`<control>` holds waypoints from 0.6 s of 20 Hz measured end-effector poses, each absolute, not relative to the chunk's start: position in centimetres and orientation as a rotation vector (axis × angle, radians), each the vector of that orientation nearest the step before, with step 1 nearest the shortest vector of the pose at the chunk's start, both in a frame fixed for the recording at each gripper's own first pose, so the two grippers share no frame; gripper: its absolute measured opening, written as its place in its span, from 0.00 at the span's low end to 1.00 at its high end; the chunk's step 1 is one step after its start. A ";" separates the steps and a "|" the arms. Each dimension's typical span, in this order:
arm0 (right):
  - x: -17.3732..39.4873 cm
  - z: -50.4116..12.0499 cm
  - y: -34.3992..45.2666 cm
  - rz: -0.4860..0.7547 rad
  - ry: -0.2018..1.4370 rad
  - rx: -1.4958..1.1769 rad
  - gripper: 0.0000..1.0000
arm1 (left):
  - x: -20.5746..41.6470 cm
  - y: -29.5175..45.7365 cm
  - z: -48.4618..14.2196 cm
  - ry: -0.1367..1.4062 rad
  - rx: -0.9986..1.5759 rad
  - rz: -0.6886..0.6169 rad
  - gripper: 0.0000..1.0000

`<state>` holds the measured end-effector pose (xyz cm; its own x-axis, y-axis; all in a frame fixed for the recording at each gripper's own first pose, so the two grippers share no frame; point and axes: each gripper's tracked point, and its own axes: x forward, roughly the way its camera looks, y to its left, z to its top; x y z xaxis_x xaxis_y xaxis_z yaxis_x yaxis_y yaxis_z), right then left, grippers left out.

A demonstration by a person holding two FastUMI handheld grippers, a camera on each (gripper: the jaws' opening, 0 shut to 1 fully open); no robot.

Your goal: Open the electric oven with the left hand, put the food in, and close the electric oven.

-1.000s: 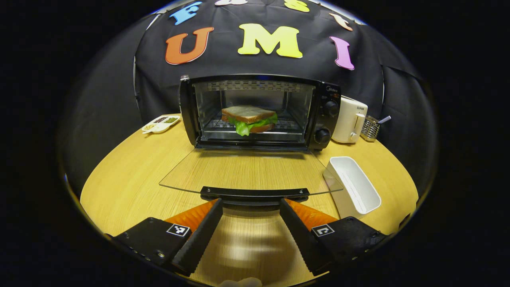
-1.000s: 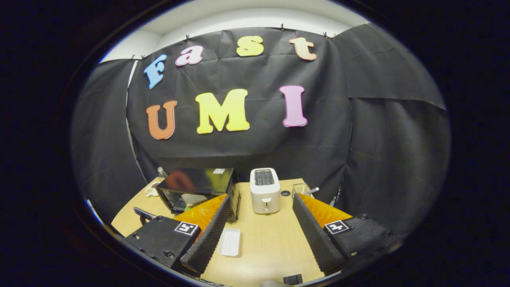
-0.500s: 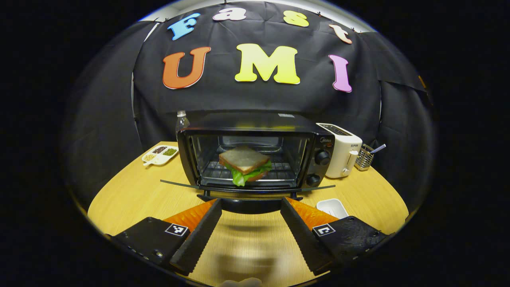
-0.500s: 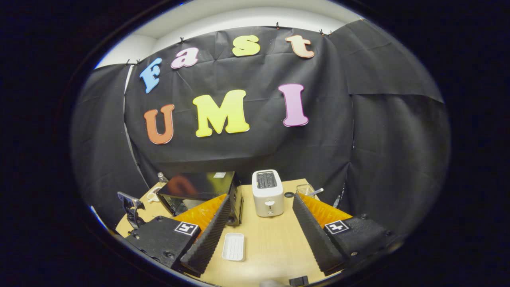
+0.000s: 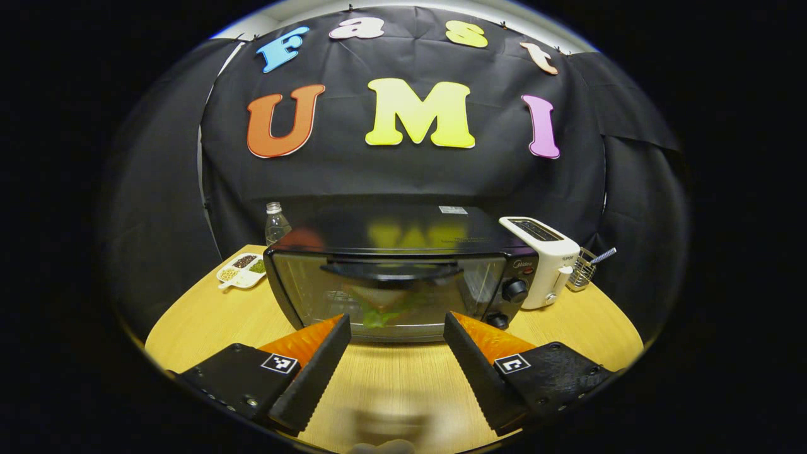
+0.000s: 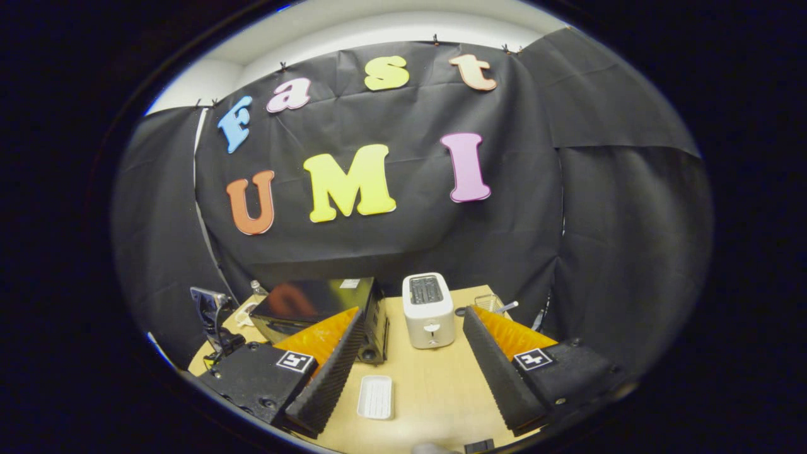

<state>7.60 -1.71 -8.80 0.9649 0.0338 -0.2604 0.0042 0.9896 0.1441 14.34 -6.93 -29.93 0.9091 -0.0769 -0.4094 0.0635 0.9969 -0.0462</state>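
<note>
The black electric oven (image 5: 403,252) stands mid-table, its glass door up against the front and its handle (image 5: 391,271) at the top. Behind the glass the sandwich (image 5: 378,308) shows dimly, bread over green lettuce. My left gripper (image 5: 397,325) is open just in front of the door, holding nothing; whether a finger touches the glass I cannot tell. In the right gripper view the oven (image 6: 318,302) sits to the left, and my right gripper (image 6: 413,318) hangs open and empty well above the table. The other gripper (image 6: 211,312) shows beside the oven's front.
A white toaster (image 5: 542,258) stands right of the oven, with a wire basket (image 5: 585,268) beyond it. A clear bottle (image 5: 275,222) and a divided seasoning dish (image 5: 241,270) lie to the left. A small white tray (image 6: 376,397) rests on the wooden table (image 5: 202,315).
The oven door has swung from lying flat open up to the oven's front. My left gripper rose with it, staying open. The right gripper barely shifted.
</note>
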 end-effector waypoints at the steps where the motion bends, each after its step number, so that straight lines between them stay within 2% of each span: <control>1: 7.5 -8.6 -1.6 0.016 0.264 0.141 1.00 | 14.2 -6.6 -29.7 0.422 -0.031 -0.067 0.98; 5: 6.9 -7.5 -0.7 0.025 0.235 0.135 1.00 | 12.6 -5.2 -25.8 0.363 -0.023 -0.048 0.98; 6: 6.7 -7.4 -0.3 0.030 0.235 0.133 0.89 | 12.0 -4.9 -24.4 0.335 -0.025 -0.047 0.98; 7: 6.5 -7.3 0.0 0.031 0.235 0.131 1.00 | 11.5 -4.7 -23.2 0.314 -0.025 -0.052 0.98; 12: 4.7 -5.1 1.4 0.031 0.165 0.107 1.00 | 7.6 -2.5 -14.9 0.205 -0.029 -0.045 0.97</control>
